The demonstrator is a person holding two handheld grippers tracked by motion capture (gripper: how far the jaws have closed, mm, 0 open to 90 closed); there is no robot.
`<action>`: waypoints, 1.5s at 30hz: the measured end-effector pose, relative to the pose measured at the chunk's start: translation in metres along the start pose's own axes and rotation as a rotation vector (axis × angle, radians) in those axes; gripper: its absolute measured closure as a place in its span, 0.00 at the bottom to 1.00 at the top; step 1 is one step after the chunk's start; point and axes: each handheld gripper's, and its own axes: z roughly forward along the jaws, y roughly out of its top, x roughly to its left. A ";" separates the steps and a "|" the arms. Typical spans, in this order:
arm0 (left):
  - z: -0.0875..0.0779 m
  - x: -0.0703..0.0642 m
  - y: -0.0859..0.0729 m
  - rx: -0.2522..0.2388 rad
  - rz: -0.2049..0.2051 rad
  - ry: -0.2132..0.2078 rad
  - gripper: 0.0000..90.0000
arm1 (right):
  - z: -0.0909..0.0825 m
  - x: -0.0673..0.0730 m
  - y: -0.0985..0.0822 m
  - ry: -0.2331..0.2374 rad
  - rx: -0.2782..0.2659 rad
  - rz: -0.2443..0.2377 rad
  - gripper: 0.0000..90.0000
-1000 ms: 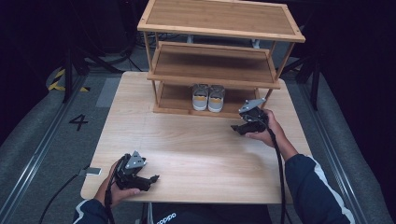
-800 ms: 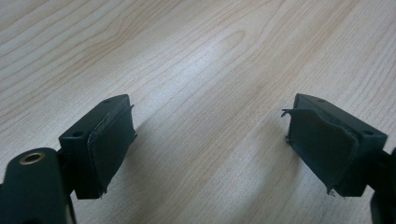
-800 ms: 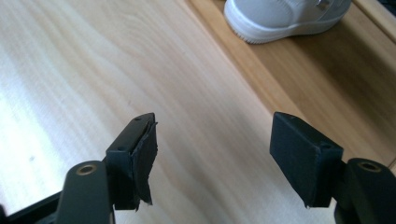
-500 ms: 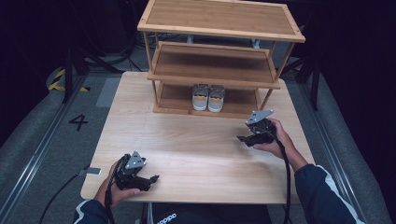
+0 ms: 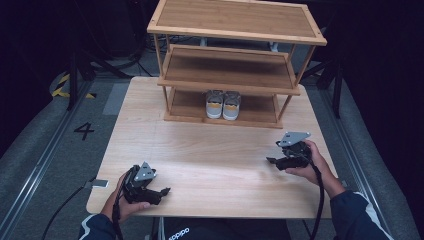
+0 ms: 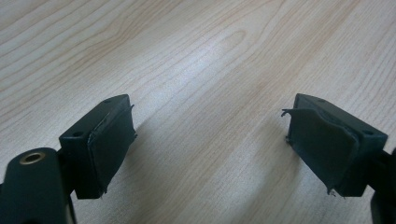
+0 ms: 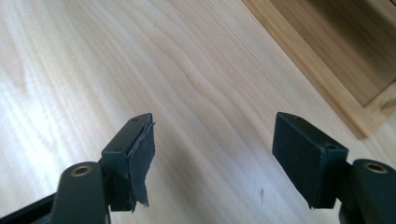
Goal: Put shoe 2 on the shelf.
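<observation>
A pair of grey shoes with yellow heels [image 5: 223, 103] stands on the bottom shelf of a wooden three-tier rack [image 5: 231, 76] at the back of the light wooden table [image 5: 210, 150]. My left gripper [image 5: 165, 191] rests low over the table's near left corner. It points right and is open, with bare wood between its pads [image 6: 210, 126]. My right gripper [image 5: 270, 161] hovers over the right side of the table and points left. Its jaws stand open over bare wood [image 7: 212, 140], and a corner of the rack's base [image 7: 327, 60] lies ahead on the right.
The rack's two upper shelves hold nothing. A grey floor with a painted number 4 [image 5: 84, 131] and a metal rail lies left of the table. Cables trail from both grippers off the near edge.
My right gripper has drawn back from the rack's front toward the near right of the table, sinking slightly. The left gripper has stayed in place.
</observation>
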 end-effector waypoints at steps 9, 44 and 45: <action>0.000 0.000 0.000 0.000 0.001 0.001 0.17 | -0.017 -0.001 -0.030 -0.021 -0.011 0.022 0.32; 0.001 -0.001 0.000 -0.001 -0.010 0.003 0.16 | -0.054 -0.007 -0.154 -0.031 -0.111 0.339 0.27; 0.001 -0.001 0.000 -0.001 -0.010 0.003 0.16 | -0.054 -0.007 -0.154 -0.031 -0.111 0.339 0.27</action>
